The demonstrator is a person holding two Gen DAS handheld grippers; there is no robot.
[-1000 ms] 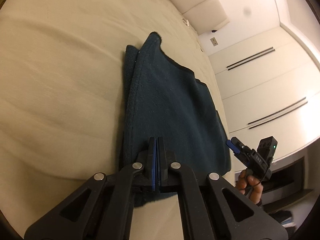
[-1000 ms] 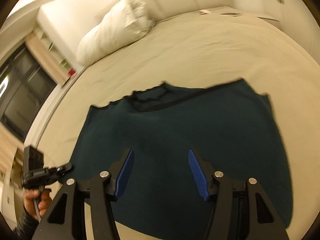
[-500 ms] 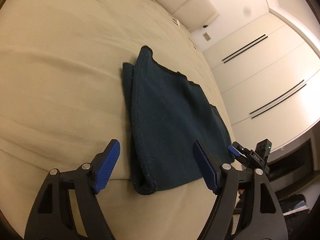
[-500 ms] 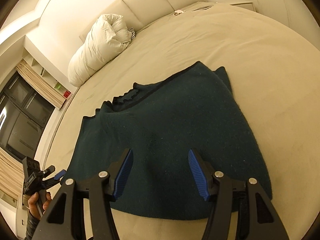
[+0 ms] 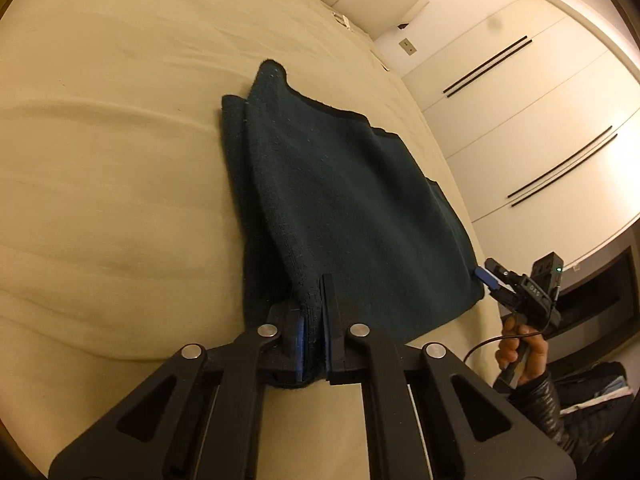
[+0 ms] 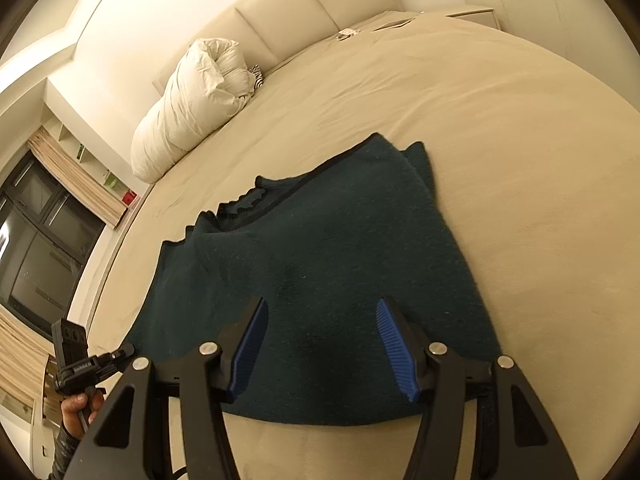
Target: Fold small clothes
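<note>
The left gripper point(image 5: 316, 312) pinches the near edge of a folded dark teal garment point(image 5: 344, 200) lying on a beige bed point(image 5: 120, 160).

A wide beige-sheeted bed point(image 6: 500, 128) meets a cream padded headboard point(image 6: 280, 12), a rolled white duvet point(image 6: 192, 104) beside it. Dark windows point(image 6: 36, 240) stand left; white wardrobe doors point(image 5: 540, 112) opposite.

Left wrist view looks down its fingers, close over the near corner of the folded dark teal knitted garment point(image 5: 344, 208), facing the white wardrobe wall point(image 5: 520, 92). Right wrist view sits close above the same garment point(image 6: 328, 272), facing the cream padded headboard point(image 6: 280, 4). Both share the beige bed point(image 5: 100, 160).
</note>
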